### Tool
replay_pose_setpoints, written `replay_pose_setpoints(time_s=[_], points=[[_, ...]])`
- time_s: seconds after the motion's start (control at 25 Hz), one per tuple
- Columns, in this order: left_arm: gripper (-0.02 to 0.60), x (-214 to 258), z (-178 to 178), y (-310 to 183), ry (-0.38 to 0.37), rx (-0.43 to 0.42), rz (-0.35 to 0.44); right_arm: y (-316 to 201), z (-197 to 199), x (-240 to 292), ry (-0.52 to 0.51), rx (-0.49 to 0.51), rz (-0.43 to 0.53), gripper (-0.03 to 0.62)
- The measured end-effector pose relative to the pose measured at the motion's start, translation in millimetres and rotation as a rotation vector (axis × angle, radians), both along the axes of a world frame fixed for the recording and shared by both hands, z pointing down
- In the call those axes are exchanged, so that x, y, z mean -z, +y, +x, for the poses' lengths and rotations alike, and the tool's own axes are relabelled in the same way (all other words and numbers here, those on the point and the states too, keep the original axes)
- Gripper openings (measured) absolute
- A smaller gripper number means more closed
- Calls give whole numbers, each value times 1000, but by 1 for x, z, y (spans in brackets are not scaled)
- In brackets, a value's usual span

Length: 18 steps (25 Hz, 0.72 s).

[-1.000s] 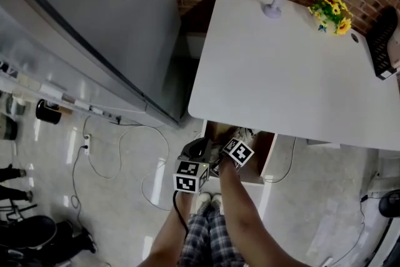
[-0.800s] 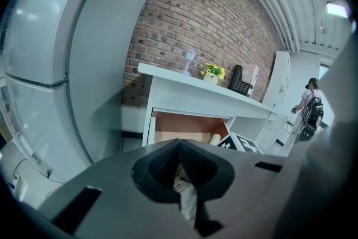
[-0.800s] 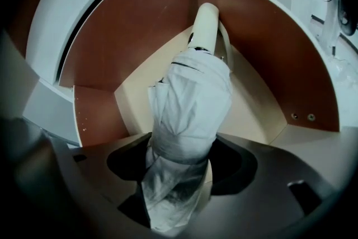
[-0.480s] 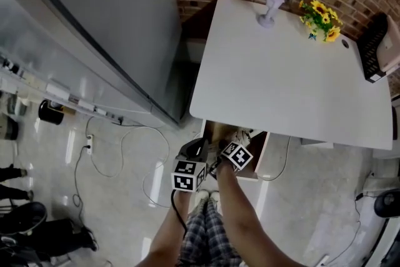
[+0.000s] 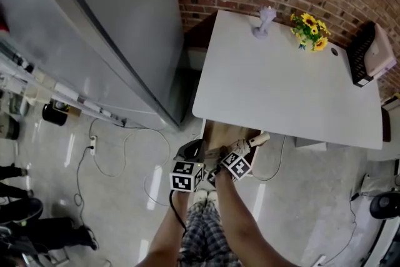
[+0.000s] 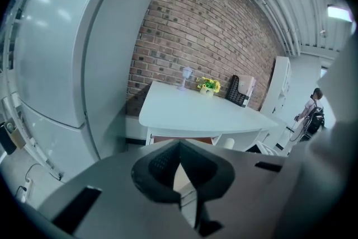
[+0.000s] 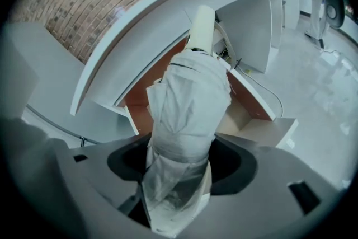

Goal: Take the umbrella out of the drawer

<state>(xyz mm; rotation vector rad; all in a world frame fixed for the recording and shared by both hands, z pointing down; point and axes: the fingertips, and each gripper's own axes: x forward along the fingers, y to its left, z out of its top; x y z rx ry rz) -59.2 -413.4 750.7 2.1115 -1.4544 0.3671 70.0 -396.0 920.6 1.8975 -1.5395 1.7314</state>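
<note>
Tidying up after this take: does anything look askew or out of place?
Only the drawer under the white desk stands pulled open, and the folded umbrella sticks up tilted from the right hand-held gripper, whose jaws just tightened on it. Nothing spilled.

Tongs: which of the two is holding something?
The right tongs, gripping a pale folded umbrella. The left tongs have nothing between them.

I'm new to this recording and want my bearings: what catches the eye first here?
A folded pale-grey umbrella with a cream handle, clamped in the right gripper, whose jaws have just been closing on it, over the open drawer. Behind stands a white table bearing yellow sunflowers.
</note>
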Motion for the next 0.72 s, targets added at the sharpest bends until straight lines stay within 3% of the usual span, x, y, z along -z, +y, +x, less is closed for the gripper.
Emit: replay_pose_setpoints(time_s=[0.48, 0.72], points=[[25, 99, -12, 37, -20, 2, 81, 61, 43, 131, 30, -2, 171, 307], [25, 159, 1, 47, -7, -36, 173, 73, 87, 220, 97, 65, 340, 308]])
